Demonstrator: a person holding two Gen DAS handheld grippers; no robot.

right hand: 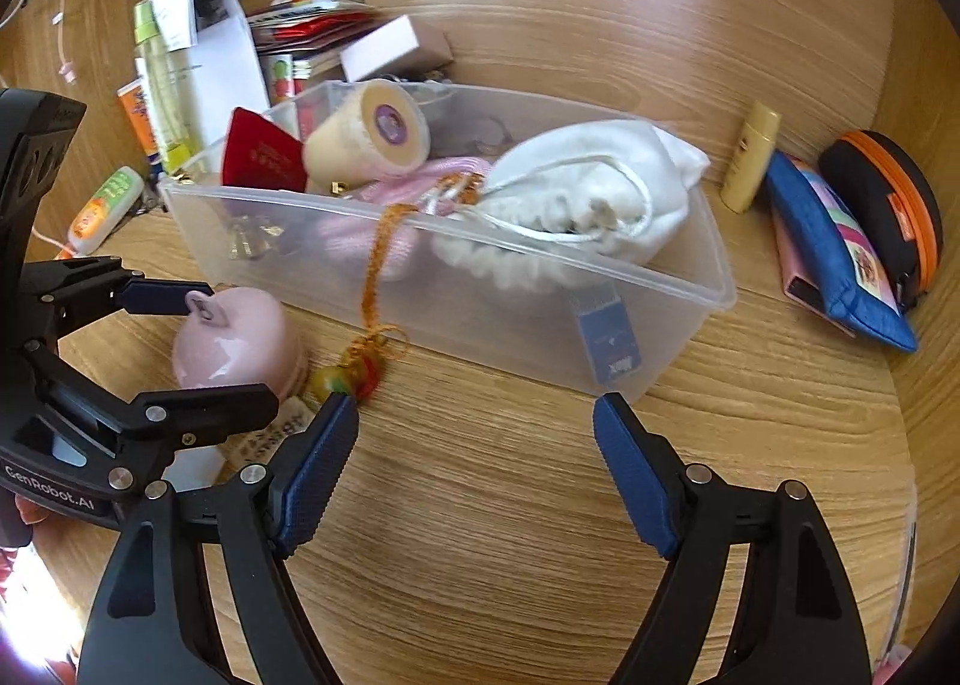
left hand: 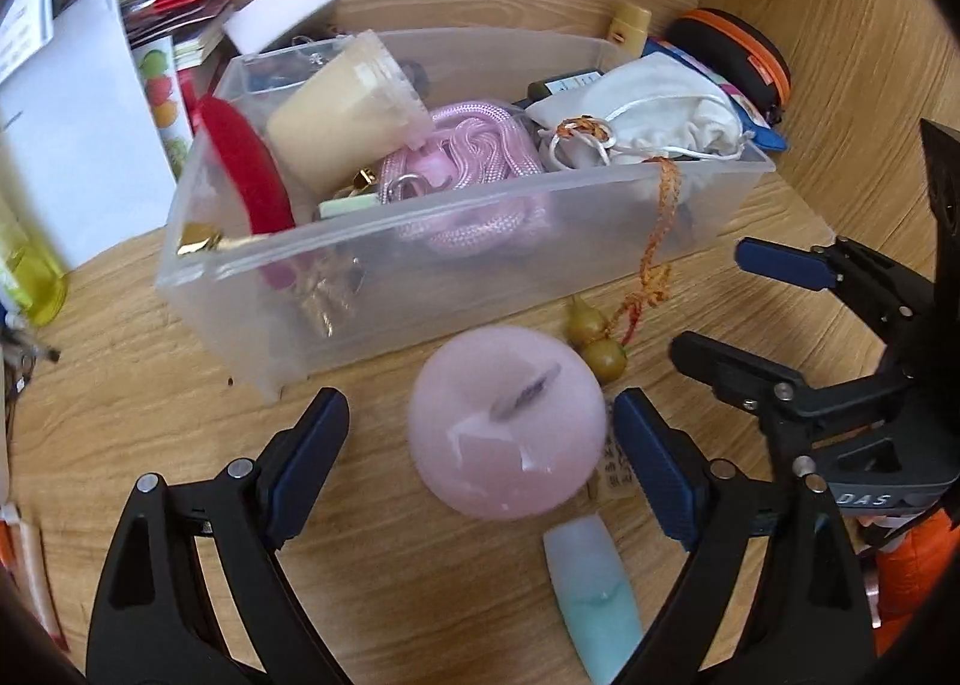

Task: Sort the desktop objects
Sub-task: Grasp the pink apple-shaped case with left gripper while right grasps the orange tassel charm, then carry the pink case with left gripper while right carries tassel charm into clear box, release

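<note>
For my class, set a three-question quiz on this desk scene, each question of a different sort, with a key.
1. True or false: the pink ball lies inside the clear bin.
2. Which is in the bin? A) white pouch B) blue pouch C) orange-trimmed case
3. Fill in: the ball sits between the fingers of the ___ gripper.

Key
1. False: it rests on the desk in front of the bin.
2. A
3. Left: the left gripper is open around the ball, pads not touching; the right gripper is open over bare desk.
</note>
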